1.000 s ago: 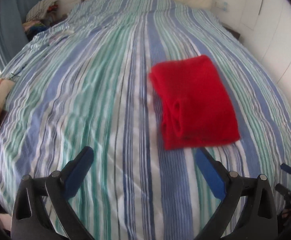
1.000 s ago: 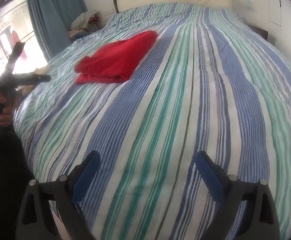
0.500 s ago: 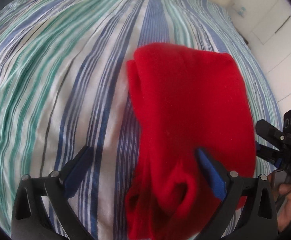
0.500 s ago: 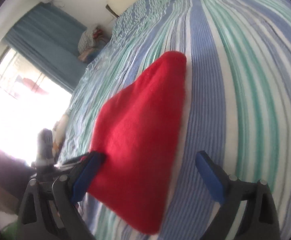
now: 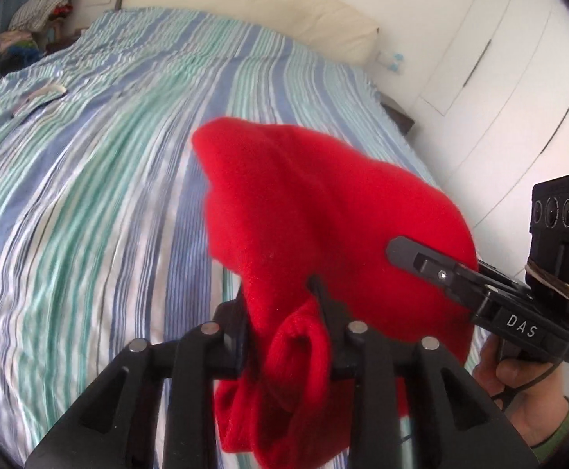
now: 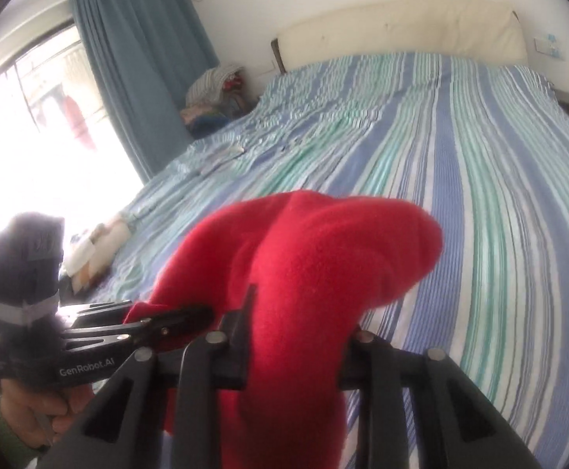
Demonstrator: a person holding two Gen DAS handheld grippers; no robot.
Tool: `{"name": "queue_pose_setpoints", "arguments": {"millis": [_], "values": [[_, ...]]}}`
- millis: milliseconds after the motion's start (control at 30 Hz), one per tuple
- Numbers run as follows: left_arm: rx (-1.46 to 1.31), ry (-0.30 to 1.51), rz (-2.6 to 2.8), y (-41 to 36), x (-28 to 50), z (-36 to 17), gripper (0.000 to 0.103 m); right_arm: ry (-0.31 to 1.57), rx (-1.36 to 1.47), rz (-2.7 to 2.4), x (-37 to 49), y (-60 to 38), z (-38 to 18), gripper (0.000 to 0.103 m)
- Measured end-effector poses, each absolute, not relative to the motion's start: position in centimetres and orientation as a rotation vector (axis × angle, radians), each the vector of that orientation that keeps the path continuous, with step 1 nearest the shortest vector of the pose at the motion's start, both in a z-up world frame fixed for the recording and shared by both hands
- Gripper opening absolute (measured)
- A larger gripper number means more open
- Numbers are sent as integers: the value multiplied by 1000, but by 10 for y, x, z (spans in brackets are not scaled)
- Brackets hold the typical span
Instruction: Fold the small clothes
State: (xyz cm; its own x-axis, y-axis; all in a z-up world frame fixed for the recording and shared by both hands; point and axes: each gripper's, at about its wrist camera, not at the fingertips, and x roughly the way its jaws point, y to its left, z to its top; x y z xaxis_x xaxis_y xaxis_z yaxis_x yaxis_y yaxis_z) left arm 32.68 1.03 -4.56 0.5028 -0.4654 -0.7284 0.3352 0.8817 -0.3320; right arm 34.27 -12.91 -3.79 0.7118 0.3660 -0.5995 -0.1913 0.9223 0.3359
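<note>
A folded red garment (image 5: 323, 226) is lifted off the striped bed (image 5: 88, 179). My left gripper (image 5: 284, 305) is shut on its near edge, with red cloth bunched between the jaws. My right gripper (image 6: 296, 324) is shut on the other side of the same garment (image 6: 315, 250). The right gripper also shows in the left wrist view (image 5: 433, 269) at the garment's right side. The left gripper shows in the right wrist view (image 6: 175, 320) at the garment's left edge. The garment hangs between the two grippers.
The bed sheet (image 6: 460, 164) has blue, green and white stripes. A cream headboard (image 5: 253, 11) stands at the far end. White wardrobe doors (image 5: 519, 78) are on the right. A blue curtain (image 6: 143, 78) and a pile of clothes (image 6: 218, 93) stand by the window.
Both grippers were open above the bed, moved in on the red garment, closed on it and lifted it off the sheet.
</note>
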Motion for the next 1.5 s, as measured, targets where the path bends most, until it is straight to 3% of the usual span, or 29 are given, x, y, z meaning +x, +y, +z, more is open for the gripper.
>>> {"name": "queue_pose_setpoints", "arguments": {"millis": [33, 67, 100, 133, 167, 233, 300, 367, 400, 700, 1000, 1500], "values": [[-135, 966, -459, 7, 327, -57, 59, 722, 278, 317, 345, -135, -32, 34], [-106, 1011, -420, 6, 323, -75, 71, 757, 309, 317, 348, -142, -32, 45], [-65, 1051, -369, 6, 314, -96, 70, 818, 343, 313, 350, -151, -41, 55], [-12, 1087, -324, 8, 300, -117, 68, 887, 360, 288, 346, -161, -58, 85], [47, 1102, -298, 10, 284, -132, 68, 944, 350, 235, 336, -171, -76, 99], [159, 1059, -256, 16, 239, -141, 68, 998, 277, 130, 299, -187, -106, 99], [215, 983, -223, 24, 194, -131, 75, 1021, 196, 72, 252, -201, -128, 99], [228, 905, -176, 28, 163, -108, 101, 1027, 132, 10, 202, -206, -141, 99], [233, 860, -150, 29, 151, -95, 103, 1024, 132, -5, 181, -210, -143, 99], [134, 721, -17, 44, 110, 0, 102, 873, 169, -21, 98, -180, -48, 102], [123, 793, 19, 42, 73, 2, 102, 821, 54, -6, 57, -130, 0, 102], [128, 830, -39, 36, 56, -4, 102, 846, 33, -15, 42, -100, 6, 102]]}}
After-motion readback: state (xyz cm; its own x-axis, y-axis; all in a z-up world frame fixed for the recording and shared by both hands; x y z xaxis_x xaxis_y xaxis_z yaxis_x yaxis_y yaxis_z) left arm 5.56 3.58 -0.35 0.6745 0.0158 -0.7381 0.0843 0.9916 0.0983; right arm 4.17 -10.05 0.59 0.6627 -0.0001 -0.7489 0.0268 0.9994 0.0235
